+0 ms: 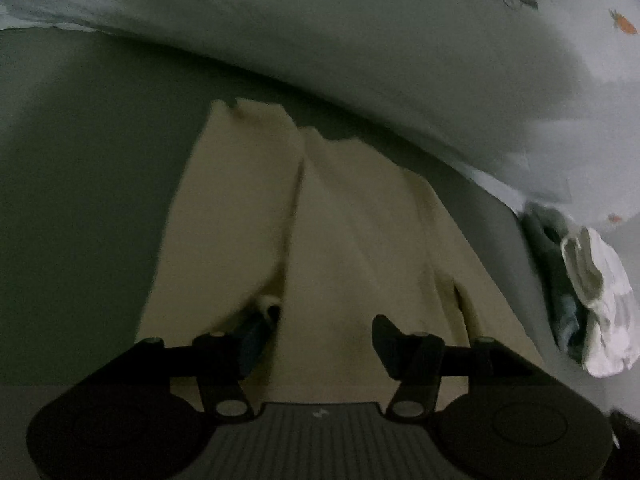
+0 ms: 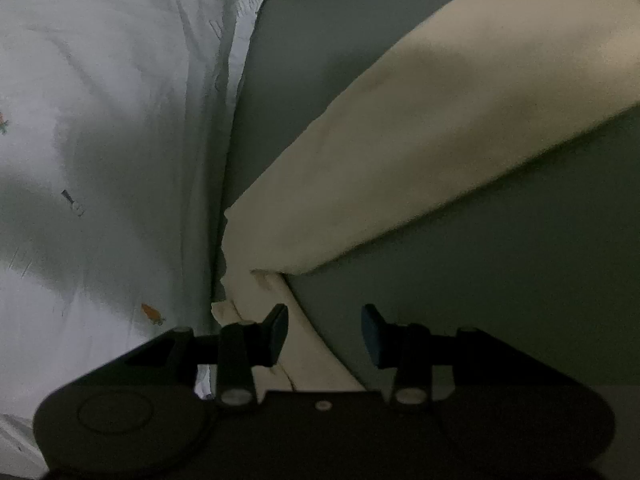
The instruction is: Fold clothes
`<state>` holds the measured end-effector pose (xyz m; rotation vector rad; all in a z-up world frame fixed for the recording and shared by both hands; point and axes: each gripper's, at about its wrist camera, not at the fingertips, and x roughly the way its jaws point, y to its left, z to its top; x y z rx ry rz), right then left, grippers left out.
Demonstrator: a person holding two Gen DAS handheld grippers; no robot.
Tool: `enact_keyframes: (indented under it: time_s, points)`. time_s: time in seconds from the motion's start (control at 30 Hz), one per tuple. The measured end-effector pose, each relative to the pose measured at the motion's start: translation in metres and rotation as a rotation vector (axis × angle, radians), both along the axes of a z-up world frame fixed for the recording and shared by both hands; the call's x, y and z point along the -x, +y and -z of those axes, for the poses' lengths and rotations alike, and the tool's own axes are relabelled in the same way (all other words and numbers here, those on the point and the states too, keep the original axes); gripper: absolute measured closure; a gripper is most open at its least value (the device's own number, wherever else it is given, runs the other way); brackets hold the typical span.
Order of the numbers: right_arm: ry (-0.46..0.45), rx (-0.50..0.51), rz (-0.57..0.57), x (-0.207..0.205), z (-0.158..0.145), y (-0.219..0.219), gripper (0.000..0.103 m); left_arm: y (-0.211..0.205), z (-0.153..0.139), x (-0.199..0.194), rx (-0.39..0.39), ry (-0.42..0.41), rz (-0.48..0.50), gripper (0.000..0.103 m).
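Cream trousers (image 1: 344,216) lie flat on a grey sheet (image 1: 80,184), their two legs stretching away from me in the left wrist view. My left gripper (image 1: 326,324) hovers over the near end of the trousers. Its jaws stand apart, with cloth lying below them and nothing pinched. In the right wrist view a cream trouser leg (image 2: 440,136) runs from the upper right down to a hem near my right gripper (image 2: 325,320). That gripper is open. Its left finger (image 2: 278,322) is over the cream cloth, its right finger (image 2: 372,326) over bare sheet.
A pale blue quilt with small carrot prints (image 1: 400,48) bounds the far side of the sheet, and fills the left of the right wrist view (image 2: 104,128). A pile of white and dark clothes (image 1: 592,300) lies to the right of the trousers.
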<state>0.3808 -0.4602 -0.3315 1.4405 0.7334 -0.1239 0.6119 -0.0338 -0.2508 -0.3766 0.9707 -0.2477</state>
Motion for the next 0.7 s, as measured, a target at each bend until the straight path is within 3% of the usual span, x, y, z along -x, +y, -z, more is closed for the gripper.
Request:
enact_keyframes:
  time_s: [0.1,0.27,0.3,0.37,0.4,0.43,0.5,0.6,0.7]
  points:
    - [-0.011,-0.004,-0.012,-0.011,0.001,0.003,0.061,-0.007,0.004,-0.006,0.019,-0.001,0.039,0.041]
    - [0.005,0.015,-0.067,-0.015,0.005,0.011,0.061,0.006,0.009,-0.012,0.172,0.043,0.117,0.037]
    - [0.01,0.014,-0.068,-0.014,0.008,0.012,0.061,0.01,0.014,-0.014,0.222,0.065,0.12,0.032]
    - [0.014,-0.008,-0.054,-0.01,0.012,0.01,0.061,0.026,0.029,-0.02,0.396,0.112,0.046,0.026]
    - [0.01,-0.023,-0.044,-0.009,0.014,0.009,0.061,0.034,0.036,-0.023,0.476,0.148,-0.008,0.028]
    - [0.01,-0.03,-0.034,-0.007,0.015,0.007,0.061,0.038,0.038,-0.024,0.503,0.177,-0.052,0.031]
    - [-0.005,-0.018,-0.018,-0.004,0.011,0.002,0.061,0.041,0.035,-0.024,0.479,0.203,-0.103,0.039]
    - [-0.034,0.019,0.008,0.003,0.001,-0.009,0.061,0.028,0.012,-0.015,0.323,0.153,-0.088,0.038]
    - [-0.02,0.169,0.007,0.011,-0.016,-0.021,0.061,0.019,-0.009,-0.001,0.257,0.102,-0.067,0.037]
